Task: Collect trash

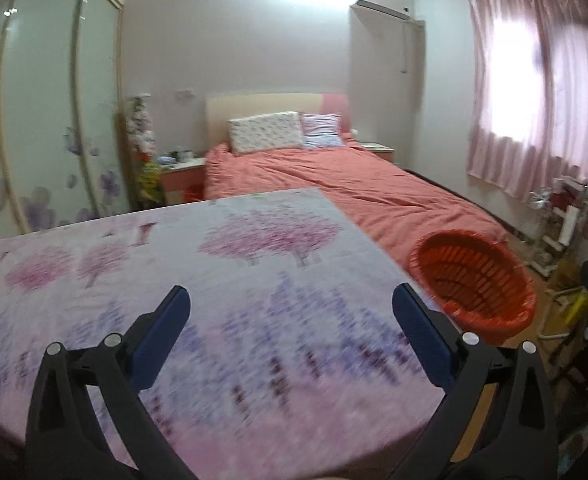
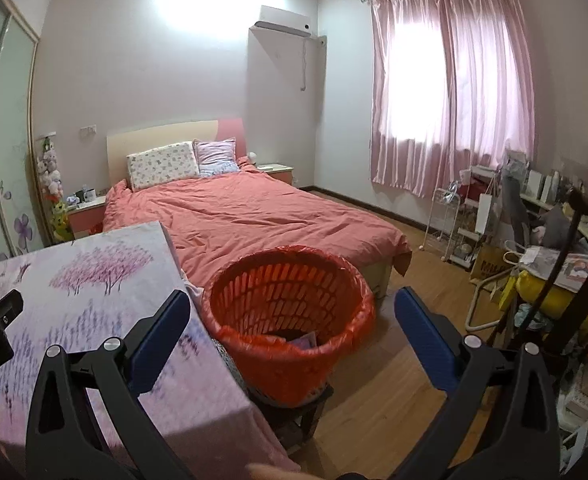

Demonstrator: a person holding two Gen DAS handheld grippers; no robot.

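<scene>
- Over the flower-printed tablecloth (image 1: pixel 221 280), the left gripper (image 1: pixel 289 312) hangs with its blue pads spread wide and nothing between them; the cloth under it shows no trash, so I judge this side of the table to be cleared.
- Beside the table's right edge, the orange basket (image 2: pixel 289 300) sits raised on a dark stool (image 2: pixel 294 412), probably so its rim comes close to table height and trash can be dropped in without stooping.
- The right gripper (image 2: pixel 289 320) points toward that basket, its pads also wide apart and empty, with the basket's rim showing in the gap but not touched.
- An orange bag lines the basket and folds over the rim, which would let the load be lifted out in one go.
- The trash (image 2: pixel 306 340) itself lies at the bottom of the basket: a pale scrap and something dark, too small to name.
- Behind, the bed (image 2: pixel 253 216) with its pink cover shows no litter.
</scene>
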